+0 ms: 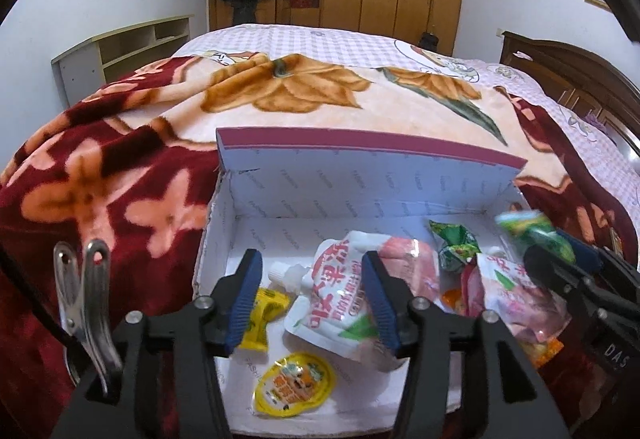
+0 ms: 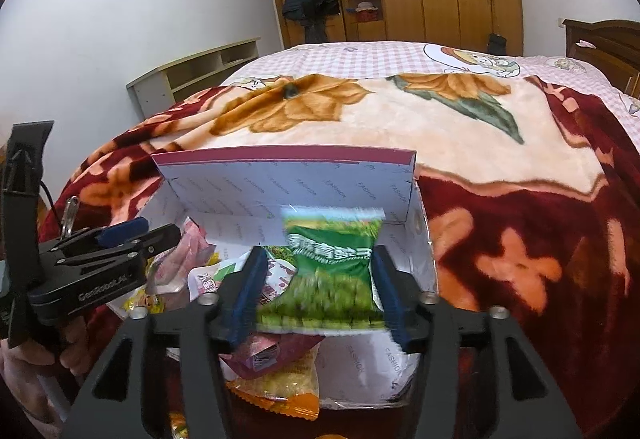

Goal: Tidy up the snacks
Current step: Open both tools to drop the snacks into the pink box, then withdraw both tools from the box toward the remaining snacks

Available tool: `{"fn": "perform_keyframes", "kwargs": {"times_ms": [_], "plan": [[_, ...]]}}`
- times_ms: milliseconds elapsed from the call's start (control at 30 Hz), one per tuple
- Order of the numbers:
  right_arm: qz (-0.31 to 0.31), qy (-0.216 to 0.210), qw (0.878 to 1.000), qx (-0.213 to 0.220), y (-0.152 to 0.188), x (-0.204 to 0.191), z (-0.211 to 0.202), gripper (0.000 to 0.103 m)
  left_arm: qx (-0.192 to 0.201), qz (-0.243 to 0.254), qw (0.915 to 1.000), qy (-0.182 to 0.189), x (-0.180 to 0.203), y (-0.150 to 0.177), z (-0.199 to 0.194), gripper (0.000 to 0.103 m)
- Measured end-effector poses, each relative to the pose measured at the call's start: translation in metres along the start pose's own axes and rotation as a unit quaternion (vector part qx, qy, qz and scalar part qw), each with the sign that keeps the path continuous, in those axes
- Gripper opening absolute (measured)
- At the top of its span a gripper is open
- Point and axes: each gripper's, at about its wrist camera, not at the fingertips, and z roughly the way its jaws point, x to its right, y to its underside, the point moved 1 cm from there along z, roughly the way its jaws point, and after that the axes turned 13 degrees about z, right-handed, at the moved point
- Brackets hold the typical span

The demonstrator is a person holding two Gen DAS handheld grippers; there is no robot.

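Two pouches (image 1: 344, 303) in box (image 1: 360, 175); green packet (image 2: 336, 271) between right jaws.

The box (image 1: 360, 179) sits on the blanket (image 1: 120, 167) atop the bed (image 1: 320, 43), snack packets (image 1: 340, 303) lying inside.

Blurry green snack bag (image 2: 334, 267) upright over the white box (image 2: 420, 239), right side. Pink-white spout pouch (image 1: 340, 303) flat inside, yellow jelly cup (image 1: 294, 385) nearest the box's front edge.
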Motion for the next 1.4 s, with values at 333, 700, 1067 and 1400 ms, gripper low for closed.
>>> {"fn": "perform_keyframes", "kwargs": {"times_ms": [333, 700, 1067, 1400], "plan": [[0.005, -0.007, 1.000, 0.027, 0.001, -0.002, -0.019, 0.068, 0.014, 0.001, 0.9999, 0.003, 0.004, 0.000, -0.025, 0.062], [0.023, -0.020, 0.999, 0.042, 0.012, 0.005, -0.057, 0.068, 0.029, 0.004, 0.9995, 0.011, 0.014, 0.015, -0.062, 0.062], [0.022, -0.021, 0.999, 0.028, 0.042, 0.006, -0.087, 0.068, 0.038, 0.024, 0.9985, 0.030, 0.040, 0.041, -0.096, 0.067], [0.026, -0.010, 1.000, 0.010, 0.076, 0.006, -0.094, 0.068, 0.022, 0.024, 0.9977, 0.060, 0.063, 0.075, -0.095, 0.067]]}}
